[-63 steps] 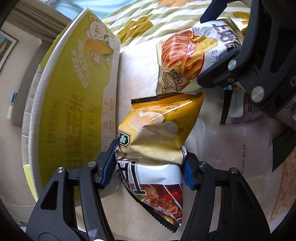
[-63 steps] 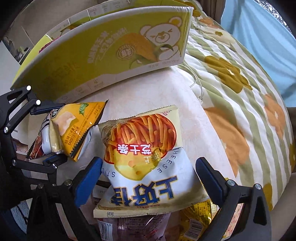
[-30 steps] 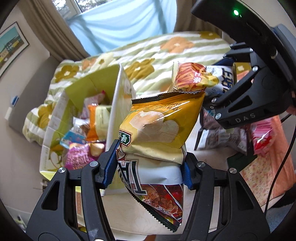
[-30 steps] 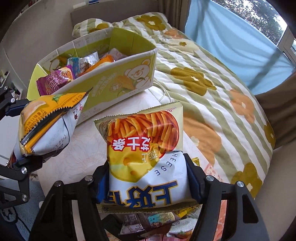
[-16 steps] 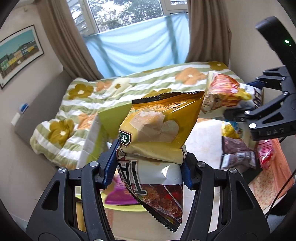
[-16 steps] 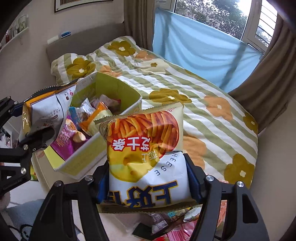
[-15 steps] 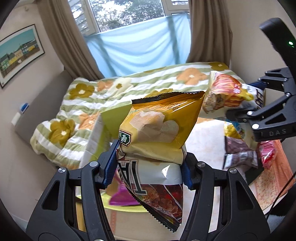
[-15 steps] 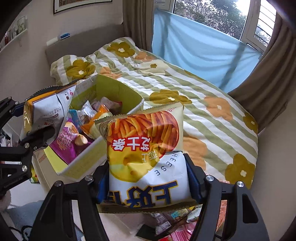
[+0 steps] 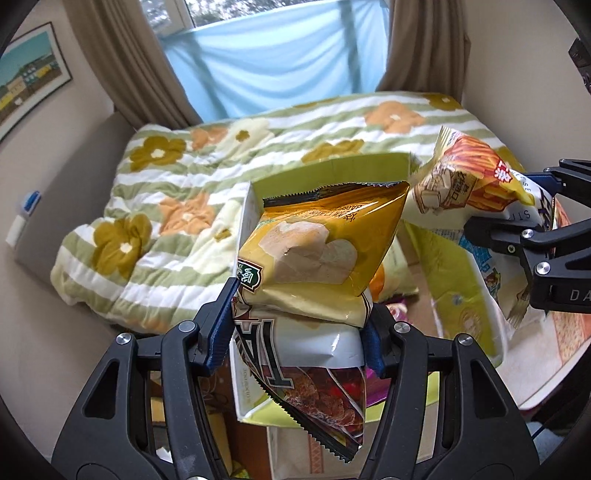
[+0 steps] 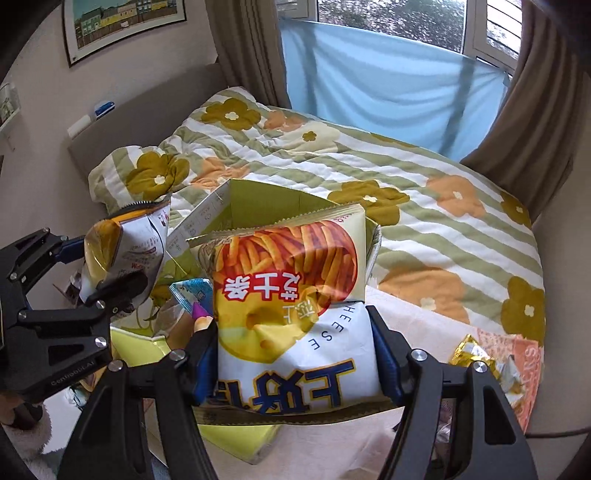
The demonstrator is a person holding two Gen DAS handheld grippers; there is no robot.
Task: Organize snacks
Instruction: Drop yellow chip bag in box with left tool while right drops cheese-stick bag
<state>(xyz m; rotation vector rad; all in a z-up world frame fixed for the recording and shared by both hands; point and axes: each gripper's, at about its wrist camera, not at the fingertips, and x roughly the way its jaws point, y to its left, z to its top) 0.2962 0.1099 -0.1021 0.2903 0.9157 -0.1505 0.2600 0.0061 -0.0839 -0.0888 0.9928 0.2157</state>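
My left gripper [image 9: 299, 328] is shut on two snack bags together: a yellow chip bag [image 9: 317, 254] on top and a white and red bag [image 9: 310, 369] under it. It holds them in the air over the yellow-green cardboard box [image 9: 332, 170]. My right gripper [image 10: 295, 347] is shut on a cheese stick bag [image 10: 291, 295] and holds it above the same box [image 10: 266, 199]. The left gripper [image 10: 110, 266] shows at the left of the right wrist view, and the right gripper [image 9: 517, 221] at the right of the left wrist view. Several snacks lie inside the box.
A bed with a green striped flower quilt [image 10: 424, 206] lies behind the box. More snack packets [image 10: 491, 365] lie on a peach cloth [image 10: 517, 354] at the right. A blue curtain [image 9: 273, 55] hangs at the window. A framed picture [image 10: 125, 22] is on the wall.
Both grippers have risen higher with their bags and moved over the box. The box now sits lower and closer under the bags in both views.
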